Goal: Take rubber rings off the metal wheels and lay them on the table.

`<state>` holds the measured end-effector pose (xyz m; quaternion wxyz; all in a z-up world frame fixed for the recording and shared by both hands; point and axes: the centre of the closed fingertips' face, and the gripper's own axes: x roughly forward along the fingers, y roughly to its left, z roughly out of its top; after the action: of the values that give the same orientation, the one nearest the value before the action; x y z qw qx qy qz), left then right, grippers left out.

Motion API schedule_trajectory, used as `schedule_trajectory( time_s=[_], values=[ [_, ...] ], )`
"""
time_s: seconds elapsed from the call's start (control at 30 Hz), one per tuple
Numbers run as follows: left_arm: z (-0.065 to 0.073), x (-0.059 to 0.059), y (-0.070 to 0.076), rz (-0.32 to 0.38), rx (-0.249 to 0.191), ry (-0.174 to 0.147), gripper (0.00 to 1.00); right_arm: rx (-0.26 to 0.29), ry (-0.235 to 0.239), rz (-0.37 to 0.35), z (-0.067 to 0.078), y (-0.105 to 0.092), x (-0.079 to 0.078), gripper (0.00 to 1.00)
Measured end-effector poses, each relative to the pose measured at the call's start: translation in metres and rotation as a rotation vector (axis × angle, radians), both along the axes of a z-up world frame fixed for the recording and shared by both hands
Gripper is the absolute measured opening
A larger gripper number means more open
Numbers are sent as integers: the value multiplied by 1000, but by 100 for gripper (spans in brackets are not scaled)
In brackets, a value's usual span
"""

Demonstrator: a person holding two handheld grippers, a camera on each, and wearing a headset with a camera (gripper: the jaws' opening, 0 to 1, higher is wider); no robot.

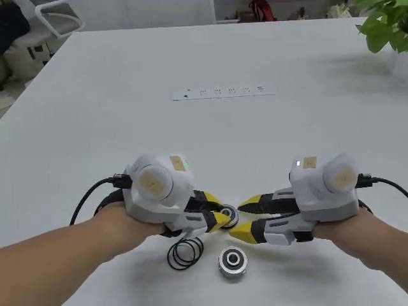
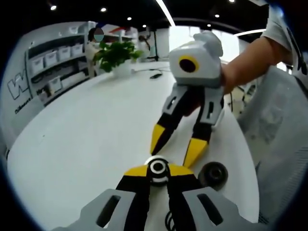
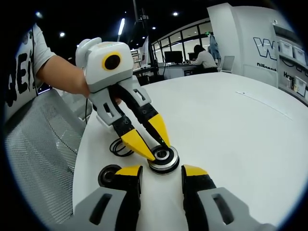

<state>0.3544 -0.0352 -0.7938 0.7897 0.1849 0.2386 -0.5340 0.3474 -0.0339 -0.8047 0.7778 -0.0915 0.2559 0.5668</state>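
1 metal wheel (image 2: pixel 158 166) sits pinched in left tool (image 2: pixel 159 172).

metal wheel (image 1: pixel 228 216): mostly hidden between jaw tips | rubber rings (image 2: pixel 169 222): cut by bottom edge | plant (image 1: pixel 386 24): cropped

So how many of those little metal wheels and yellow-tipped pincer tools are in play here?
Round silver metal wheels: 2
Grey handheld grippers with yellow tips: 2, left gripper and right gripper
Total: 4
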Motion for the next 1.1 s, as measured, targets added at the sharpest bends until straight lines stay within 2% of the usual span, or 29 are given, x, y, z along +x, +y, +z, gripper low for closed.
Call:
schedule_trajectory(
  time_s=[1.1],
  values=[
    [0,0,1,12,-1,-2,13,32,36,-33,0,2,3,21]
  ],
)
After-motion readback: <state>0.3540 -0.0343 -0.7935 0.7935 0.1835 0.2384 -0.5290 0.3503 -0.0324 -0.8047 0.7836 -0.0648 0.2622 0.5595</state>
